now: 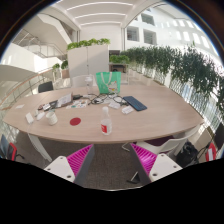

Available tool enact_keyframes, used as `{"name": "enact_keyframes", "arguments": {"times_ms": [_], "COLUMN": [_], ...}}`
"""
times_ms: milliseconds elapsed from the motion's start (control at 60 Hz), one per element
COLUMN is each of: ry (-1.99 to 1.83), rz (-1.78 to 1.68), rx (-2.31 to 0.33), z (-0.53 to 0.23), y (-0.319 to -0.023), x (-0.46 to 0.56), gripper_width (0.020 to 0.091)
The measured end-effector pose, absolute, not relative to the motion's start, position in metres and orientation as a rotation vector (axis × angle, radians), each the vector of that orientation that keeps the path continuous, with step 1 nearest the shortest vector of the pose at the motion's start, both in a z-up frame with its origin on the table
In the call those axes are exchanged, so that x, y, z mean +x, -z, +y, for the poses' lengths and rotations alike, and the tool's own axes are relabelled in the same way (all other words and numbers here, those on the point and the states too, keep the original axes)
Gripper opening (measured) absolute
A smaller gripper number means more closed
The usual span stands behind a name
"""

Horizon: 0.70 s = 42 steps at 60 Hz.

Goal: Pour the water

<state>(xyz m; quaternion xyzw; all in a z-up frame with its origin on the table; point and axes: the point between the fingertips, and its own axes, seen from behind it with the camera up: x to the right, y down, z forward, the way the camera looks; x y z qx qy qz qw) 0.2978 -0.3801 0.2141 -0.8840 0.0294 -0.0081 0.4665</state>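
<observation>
A small clear bottle with a red cap [105, 125] stands near the front edge of a long oval wooden table [150, 120]. A red lid or coaster [75, 121] lies to its left, and a white cup [52, 118] stands further left. My gripper [112, 160] is well short of the table, above grey carpet, with its magenta pads [76, 159] wide apart. It is open and nothing is between the fingers. The bottle is beyond the fingers, roughly centred between them.
On the table also lie a dark notebook [134, 103], a green object [110, 85], cables and small white items. A dark office chair [44, 88] stands behind the table. Table legs [142, 160] and a dark bag [190, 152] are on the floor. Plants line the right wall.
</observation>
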Motion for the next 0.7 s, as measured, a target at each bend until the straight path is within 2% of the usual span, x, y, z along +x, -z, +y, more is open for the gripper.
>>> {"name": "enact_keyframes", "arguments": {"times_ms": [200, 400, 533, 700], "ry": [0.080, 0.103, 0.084, 0.071], "rz": [0.096, 0.068, 0.068, 0.108], "rx": [-2.143, -2.103, -2.042, -1.929], "z": [-0.378, -0.363, -0.324, -0.232], "y": [-0.218, -0.206, -0.173, -0.115], "x": [0.280, 0.272, 0.270, 0.270], "gripper_width": [0.0797, 0.0796, 0.0796, 0.0798]}}
